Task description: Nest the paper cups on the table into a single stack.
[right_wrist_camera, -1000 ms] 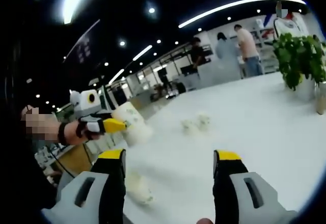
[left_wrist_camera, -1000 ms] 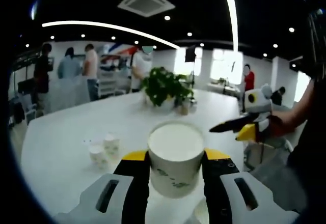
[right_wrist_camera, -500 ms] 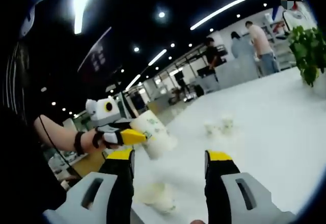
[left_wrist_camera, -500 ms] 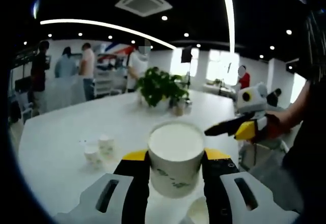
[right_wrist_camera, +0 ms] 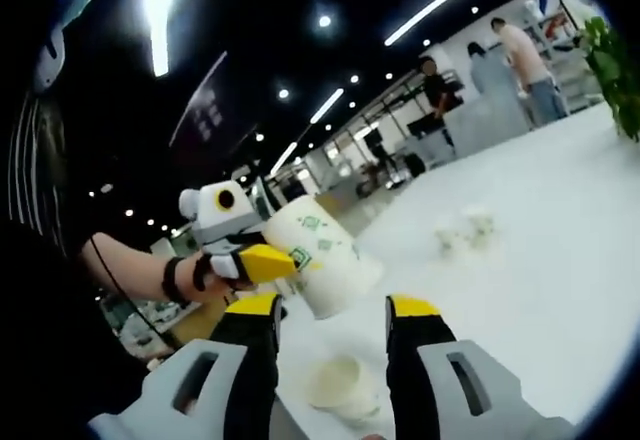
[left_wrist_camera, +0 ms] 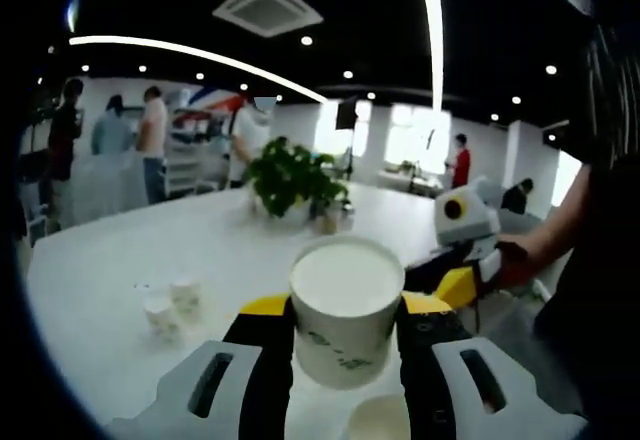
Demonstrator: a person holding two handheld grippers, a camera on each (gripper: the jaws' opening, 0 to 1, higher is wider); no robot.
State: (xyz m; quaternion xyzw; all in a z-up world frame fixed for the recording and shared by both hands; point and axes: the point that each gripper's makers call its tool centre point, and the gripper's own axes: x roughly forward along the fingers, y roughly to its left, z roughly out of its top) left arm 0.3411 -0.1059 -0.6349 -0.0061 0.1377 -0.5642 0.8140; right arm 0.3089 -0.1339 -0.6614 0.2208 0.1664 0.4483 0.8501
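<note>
Your left hand-held gripper [left_wrist_camera: 345, 335] pinches a light, crushable paper cup [left_wrist_camera: 345, 310] mid-wall; squeeze gently. Your right hand-held gripper [right_wrist_camera: 332, 320] stands empty, jaws apart, above another cup [right_wrist_camera: 340, 385] on the bench [right_wrist_camera: 540, 260].

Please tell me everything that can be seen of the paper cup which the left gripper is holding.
The paper cup is white, apparently thin paper, with a rolled rim and small green leaf prints on its wall. It tapers toward the base and looks empty. The left gripper clamps it between its yellow-tipped jaws, one on each side. In the right gripper view it tilts in the air above the white table, touching nothing but the jaws.
</note>
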